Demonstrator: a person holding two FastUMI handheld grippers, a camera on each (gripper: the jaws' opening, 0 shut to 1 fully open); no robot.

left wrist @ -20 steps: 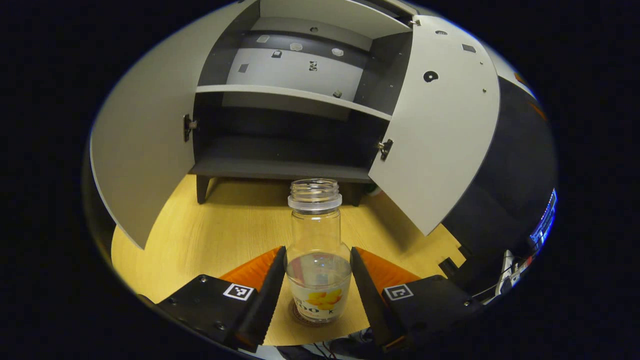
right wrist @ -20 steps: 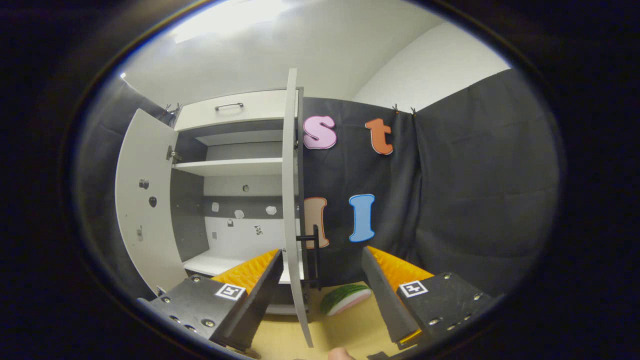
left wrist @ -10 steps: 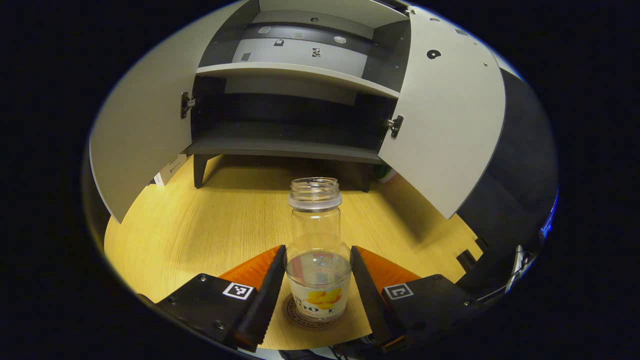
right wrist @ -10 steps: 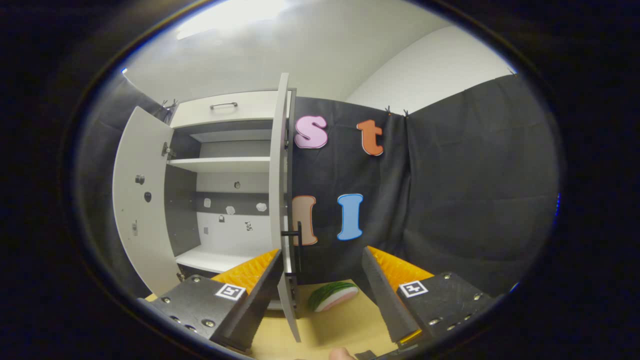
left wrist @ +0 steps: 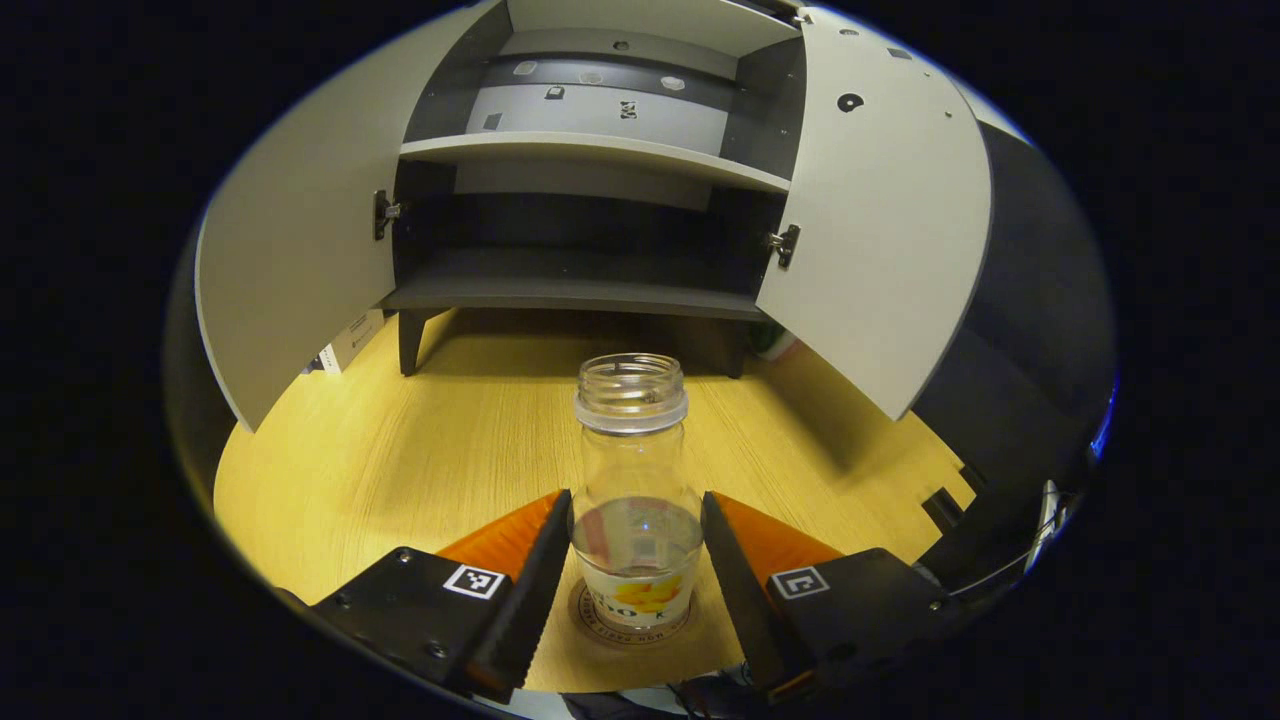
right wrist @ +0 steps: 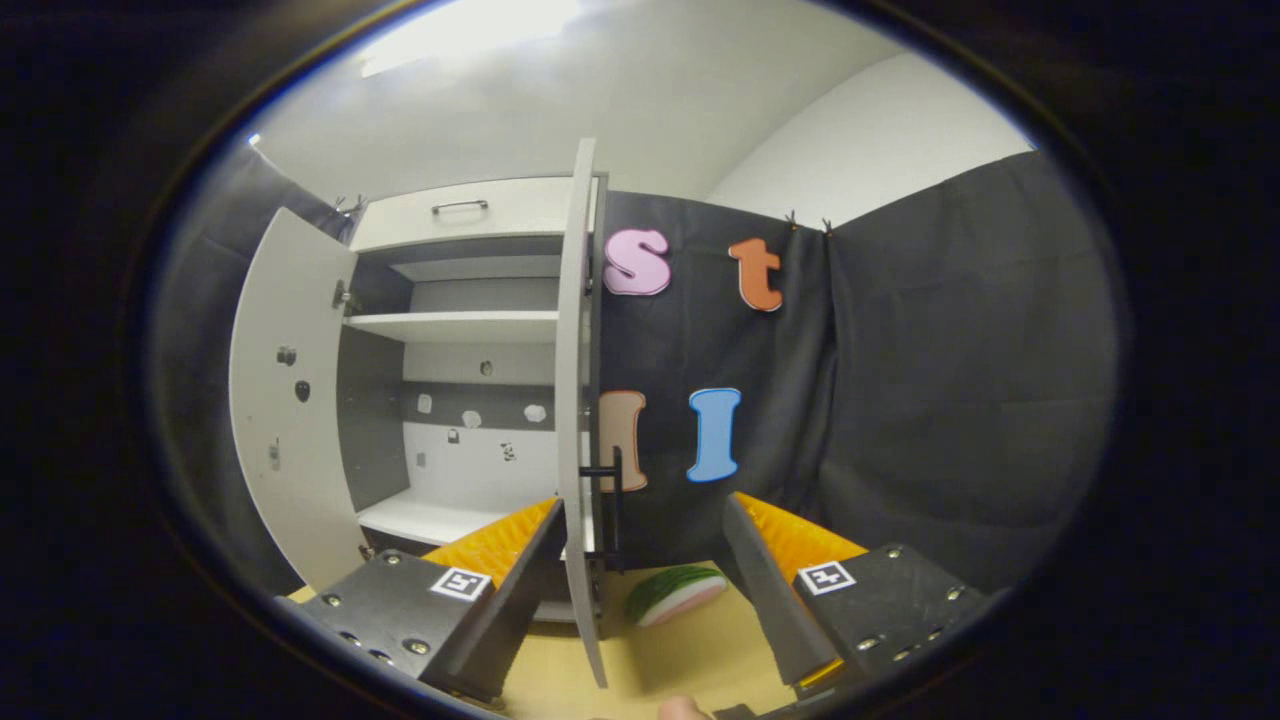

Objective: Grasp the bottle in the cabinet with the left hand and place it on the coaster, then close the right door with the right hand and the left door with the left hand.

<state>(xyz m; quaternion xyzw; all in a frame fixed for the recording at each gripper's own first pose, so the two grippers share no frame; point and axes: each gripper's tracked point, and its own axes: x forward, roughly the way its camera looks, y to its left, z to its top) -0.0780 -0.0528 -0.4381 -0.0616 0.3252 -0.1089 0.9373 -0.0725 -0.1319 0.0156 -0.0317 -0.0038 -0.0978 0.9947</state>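
The left tool (left wrist: 636, 590) has its two fingers either side of a clear bottle (left wrist: 633, 500), touching its lower body. The bottle stands upright and uncapped on a round coaster (left wrist: 630, 632) on the wooden table (left wrist: 400, 460). Beyond it the cabinet (left wrist: 590, 220) has both doors swung open.

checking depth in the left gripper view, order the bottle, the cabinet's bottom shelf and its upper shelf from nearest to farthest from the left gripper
1. The bottle, between the left gripper's fingers, standing on the coaster.
2. The bottom shelf, across the bare tabletop, low in the open cabinet.
3. The upper shelf, higher up and farthest.
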